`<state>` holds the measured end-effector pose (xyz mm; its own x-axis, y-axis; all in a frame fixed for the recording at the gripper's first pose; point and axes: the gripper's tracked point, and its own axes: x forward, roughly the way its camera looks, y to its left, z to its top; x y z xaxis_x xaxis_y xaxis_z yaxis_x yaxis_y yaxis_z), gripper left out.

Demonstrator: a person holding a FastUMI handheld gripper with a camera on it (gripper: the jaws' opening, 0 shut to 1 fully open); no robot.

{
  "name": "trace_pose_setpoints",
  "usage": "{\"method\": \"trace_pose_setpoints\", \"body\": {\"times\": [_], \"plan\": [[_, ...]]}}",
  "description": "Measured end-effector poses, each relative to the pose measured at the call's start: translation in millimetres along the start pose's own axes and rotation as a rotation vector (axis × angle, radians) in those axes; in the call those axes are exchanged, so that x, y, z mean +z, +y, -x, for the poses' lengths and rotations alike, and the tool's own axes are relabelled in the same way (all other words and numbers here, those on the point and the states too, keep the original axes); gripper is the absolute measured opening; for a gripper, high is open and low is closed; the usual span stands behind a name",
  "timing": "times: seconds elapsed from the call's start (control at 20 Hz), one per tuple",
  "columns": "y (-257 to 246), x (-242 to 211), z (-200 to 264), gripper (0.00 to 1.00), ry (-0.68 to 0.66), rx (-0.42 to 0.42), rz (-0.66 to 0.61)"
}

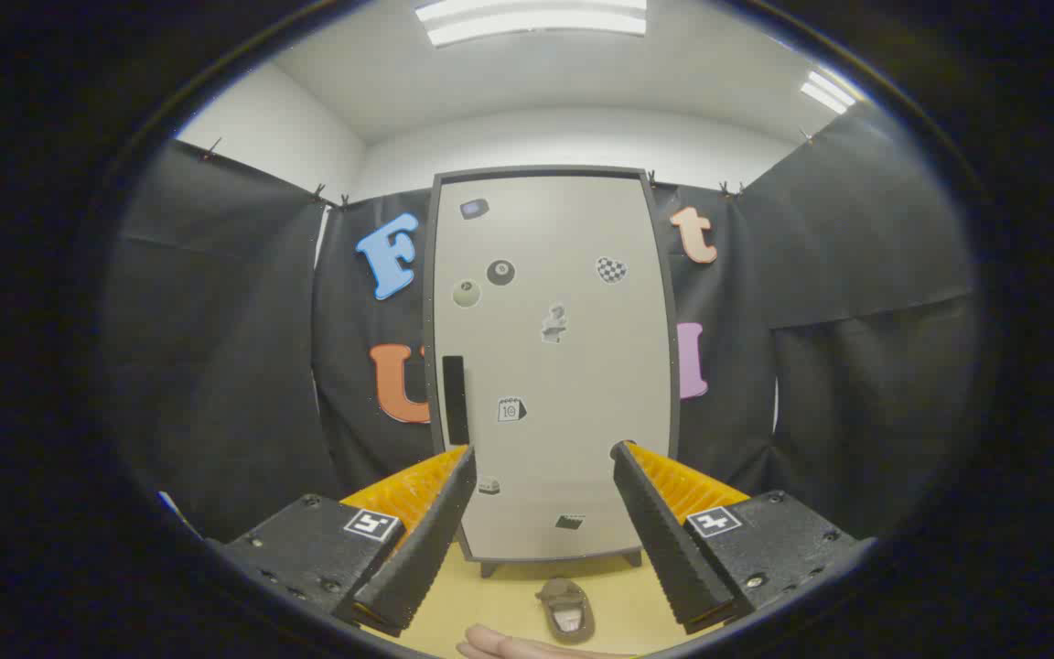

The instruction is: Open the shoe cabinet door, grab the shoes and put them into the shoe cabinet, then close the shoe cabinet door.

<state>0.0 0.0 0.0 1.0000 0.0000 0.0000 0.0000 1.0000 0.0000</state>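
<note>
Gripper view: gripper (543,450) jaws apart, shoe (567,610) partly cut off below

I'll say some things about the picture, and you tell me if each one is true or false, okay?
1. The shoe cabinet door is shut. True.
2. The claw is squeezing a shoe. False: its fingers are spread open with nothing between them.
3. A shoe lies on the floor in front of the cabinet. True.
4. The door has stickers on it. True.
5. The black handle sits on the door's right side. False: it is by the left edge.
6. The shoe is inside the cabinet. False: it is outside, on the floor.
</note>
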Motion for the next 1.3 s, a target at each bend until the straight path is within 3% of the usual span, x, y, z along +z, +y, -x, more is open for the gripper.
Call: {"method": "trace_pose_setpoints", "body": {"times": [0.25, 0.4, 0.55, 0.85, 1.3], "plan": [[-2.6, -9.2, -7.5, 0.99, 0.010, -0.021, -0.003], [2.7, 4.4, -22.9, 0.99, -0.046, 0.033, -0.010], [-5.1, 16.2, -30.7, 0.99, -0.113, 0.016, 0.015], [-1.6, 11.7, -63.6, 0.99, -0.071, 0.006, 0.004], [89.6, 14.5, -174.0, 0.99, -0.048, 0.199, 0.045]]}}
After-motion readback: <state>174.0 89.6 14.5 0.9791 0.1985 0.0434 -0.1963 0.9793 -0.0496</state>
